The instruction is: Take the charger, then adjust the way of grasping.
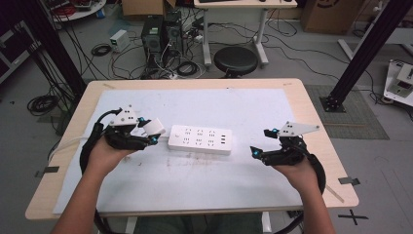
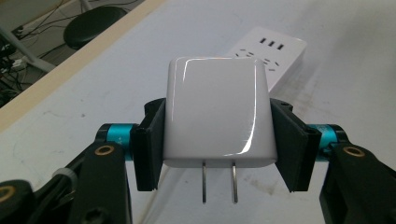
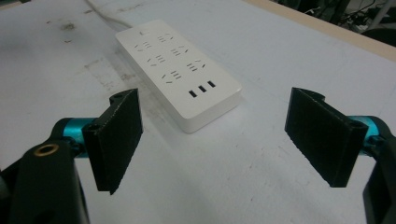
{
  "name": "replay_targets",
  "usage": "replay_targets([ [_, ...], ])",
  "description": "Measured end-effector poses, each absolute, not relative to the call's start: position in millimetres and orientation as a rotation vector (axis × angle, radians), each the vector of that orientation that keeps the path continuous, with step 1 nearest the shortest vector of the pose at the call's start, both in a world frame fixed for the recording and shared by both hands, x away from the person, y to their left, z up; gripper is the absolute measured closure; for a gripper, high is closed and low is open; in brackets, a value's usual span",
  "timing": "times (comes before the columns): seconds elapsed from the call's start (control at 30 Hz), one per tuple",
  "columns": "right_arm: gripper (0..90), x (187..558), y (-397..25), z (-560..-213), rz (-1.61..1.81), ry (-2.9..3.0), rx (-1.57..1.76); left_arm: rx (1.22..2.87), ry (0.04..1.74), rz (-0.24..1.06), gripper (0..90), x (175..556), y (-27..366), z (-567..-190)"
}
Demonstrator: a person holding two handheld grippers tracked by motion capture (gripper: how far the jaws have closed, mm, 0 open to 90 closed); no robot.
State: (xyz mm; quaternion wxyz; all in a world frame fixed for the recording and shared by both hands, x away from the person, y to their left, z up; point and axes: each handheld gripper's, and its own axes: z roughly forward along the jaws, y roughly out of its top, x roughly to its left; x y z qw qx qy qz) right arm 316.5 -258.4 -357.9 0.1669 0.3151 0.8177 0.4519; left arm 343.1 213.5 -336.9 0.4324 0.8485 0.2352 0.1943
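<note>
The left gripper (image 1: 152, 132) has its jaws closed flat against the 2 sides of a white plug-in charger (image 2: 217, 111), and in the left gripper view the charger's 2 metal prongs (image 2: 219, 183) point back toward the camera and slightly down, clear of the pads. In the high view the charger (image 1: 156, 127) hangs just beside the left end of the white power strip (image 1: 200, 139), which lies flat near the middle of the white table cover (image 1: 253, 102) with its row of 3 small USB slots at the right-hand end. The right gripper (image 1: 260, 142) hovers near that right end with its jaws spread wide and nothing between them; the right gripper view looks across the strip (image 3: 180, 70) from the USB end. The work in hand looks like seating the charger in one of the strip's sockets. To do it well, the left hand would likely need to turn so the prongs face straight down, then line them up over a 2-slot opening before pressing, because a tilted entry could bend a prong or skid the strip along the smooth cover. The free right gripper seems well placed to come down on the strip's end and pin it, so the push goes into the socket rather than sliding the strip sideways.
</note>
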Motion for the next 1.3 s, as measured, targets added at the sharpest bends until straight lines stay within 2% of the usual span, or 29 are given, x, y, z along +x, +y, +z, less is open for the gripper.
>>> replay_targets([
  [0.4,19.5,317,-239,-358,1.293,2.378,0.870,2.137,0.452,0.458,42.4,338,198,-342],
  [0.8,19.5,318,-209,-375,1.455,2.508,0.927,2.151,0.207,0.414,42.5,321,154,-370],
  [1.3,19.6,308,-177,-398,1.719,2.621,0.990,2.136,-0.027,0.620,42.5,289,107,-397],
])
